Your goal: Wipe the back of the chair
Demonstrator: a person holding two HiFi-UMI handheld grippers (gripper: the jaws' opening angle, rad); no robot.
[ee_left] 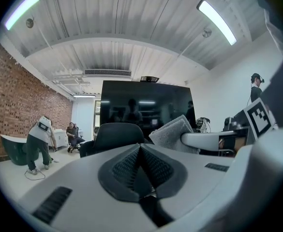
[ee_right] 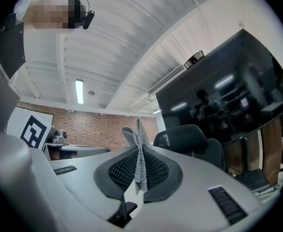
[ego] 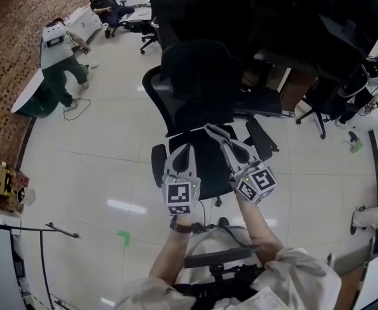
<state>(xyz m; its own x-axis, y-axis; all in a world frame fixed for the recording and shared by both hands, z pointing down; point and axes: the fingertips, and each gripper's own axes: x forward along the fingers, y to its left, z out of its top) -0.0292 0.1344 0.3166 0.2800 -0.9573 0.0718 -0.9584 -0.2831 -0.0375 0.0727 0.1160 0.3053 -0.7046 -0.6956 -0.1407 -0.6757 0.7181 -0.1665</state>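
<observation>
Underfoot and widest: pale tiled floor (ego: 111,141), edged by a brick wall (ego: 21,37) at the left of the head view. Next in size, a big dark screen (ee_left: 141,105) on the far side, filling the middle of the left gripper view. In front of that screen, on the floor, the black office chair (ego: 198,86), backrest upright at the far end and seat nearer the person; seen ahead in both gripper views too (ee_left: 114,134) (ee_right: 189,139), clear of the jaws in each. Held side by side above the seat in the head view, short of the backrest: the 2 grippers, each with its marker cube nearest the person. Left gripper (ego: 181,148): jaws pressed together, ribbed pads meeting, nothing between them. Right gripper (ego: 213,131), just beside it: jaws clamped on a grey cloth (ee_right: 140,163), a thin fold pinched between the pads, the rest sticking up past the tips. Same cloth (ee_left: 172,132) visible from the left gripper view as a grey flap beside the right gripper's arm.
</observation>
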